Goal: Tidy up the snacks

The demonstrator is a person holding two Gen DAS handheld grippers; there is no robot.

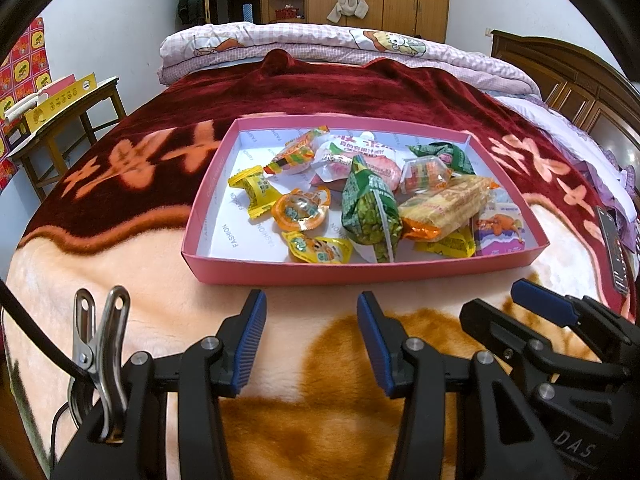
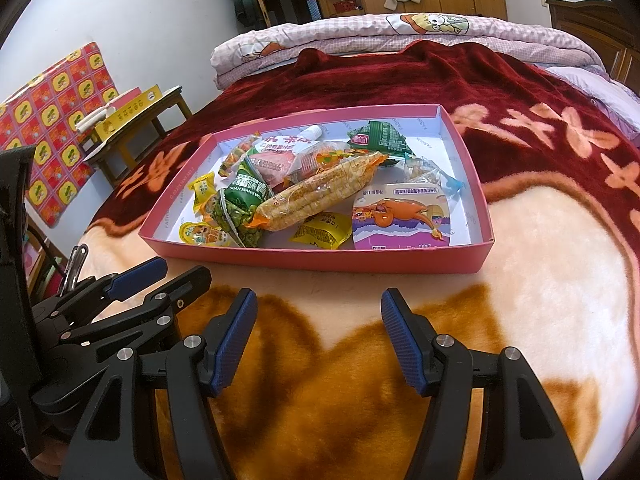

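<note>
A shallow pink box [image 1: 304, 270] [image 2: 320, 260] lies on the bed and holds several wrapped snacks. Among them are a green pea bag [image 1: 370, 212] [image 2: 236, 204], a long yellow cracker pack [image 1: 444, 208] [image 2: 320, 192], a purple chicken-leg packet [image 1: 500, 230] [image 2: 402, 220], yellow candies [image 1: 252, 190] [image 2: 320, 234] and an orange jelly cup [image 1: 300, 210]. My left gripper [image 1: 312, 312] [image 2: 160, 276] hovers open just in front of the box's near wall, nothing between its blue pads. Beside it on the right, my right gripper [image 2: 318, 308] is also open and empty over the blanket; one of its blue fingertips [image 1: 540, 300] shows in the left wrist view.
The bed is covered by a plush blanket [image 2: 540, 280], cream and orange near me, dark red further back. A folded quilt [image 1: 320, 48] lies at the far end. A wooden side table [image 1: 60, 136] with a yellow carton stands left. A dark phone [image 1: 614, 248] rests at the right.
</note>
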